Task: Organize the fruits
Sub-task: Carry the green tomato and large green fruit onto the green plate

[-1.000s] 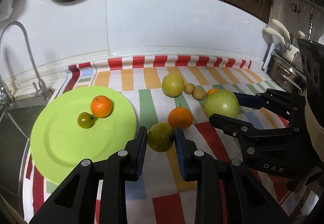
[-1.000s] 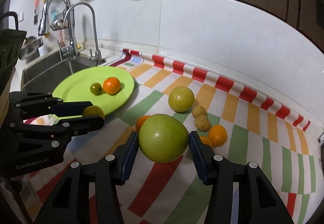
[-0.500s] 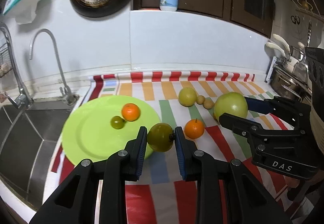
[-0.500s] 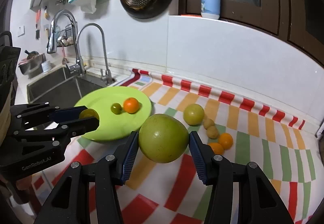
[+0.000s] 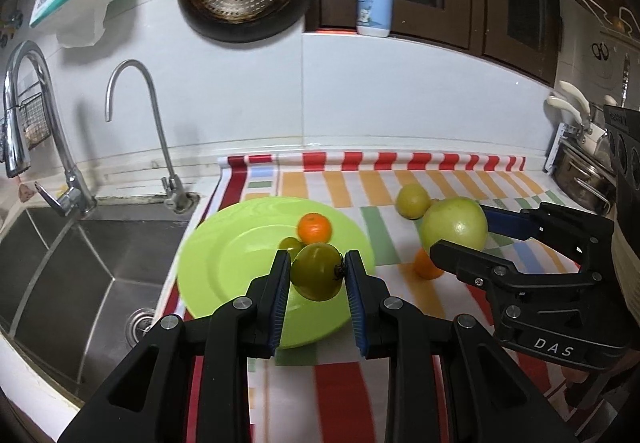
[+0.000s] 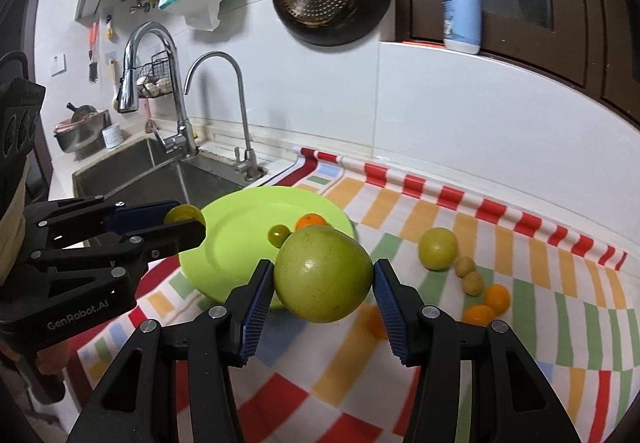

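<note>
1. Between the blue ribbed pads of the left claw, in the left wrist view, a small round olive-green fruit sat clenched across its widest part, stem end against the right pad. It hung above the near half of the round lime-green plastic plate, which held a small orange citrus fruit and a tiny green fruit.
2. By my judgement this small fruit was light and firm, with smooth, somewhat slippery skin; the mid-line hold looked right, and hard squeezing could bruise it.
3. To the right in that view, the right claw carried a large pale-green round fruit over the striped cloth on the desk.
4. Across the right wrist view, the right claw gripped that large pale-green fruit at its broadest width, both pads pressing its sides, near the plate's edge.
5. I judged it heavier and stiff-skinned, prone to rolling once released, so a low, gentle set-down on flat plate seemed wise.
6. At left, the left claw held its fruit beside the plate's far rim.
</note>
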